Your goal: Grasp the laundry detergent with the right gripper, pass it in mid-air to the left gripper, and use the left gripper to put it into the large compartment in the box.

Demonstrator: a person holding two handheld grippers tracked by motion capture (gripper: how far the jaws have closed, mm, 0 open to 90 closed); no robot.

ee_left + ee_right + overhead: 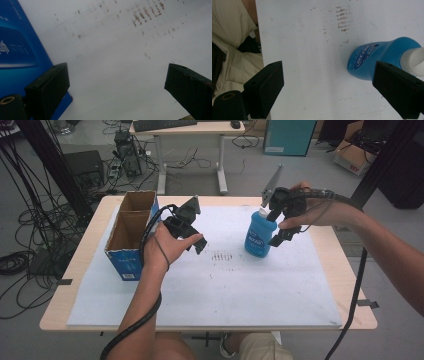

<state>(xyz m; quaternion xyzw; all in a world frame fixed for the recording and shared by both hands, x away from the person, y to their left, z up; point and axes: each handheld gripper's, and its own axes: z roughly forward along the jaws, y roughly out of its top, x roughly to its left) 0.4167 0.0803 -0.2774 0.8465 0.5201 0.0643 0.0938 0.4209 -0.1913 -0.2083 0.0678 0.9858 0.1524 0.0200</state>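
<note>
Looks like a lab or tech workroom: tangled cables all over the grey floor at the left of the frame, a computer tower at upper left, a desk with keyboard up top, cardboard boxes at upper right.

Bottle upright on sheet, box at left edge.

Open cardboard box on smudged white mat.
</note>
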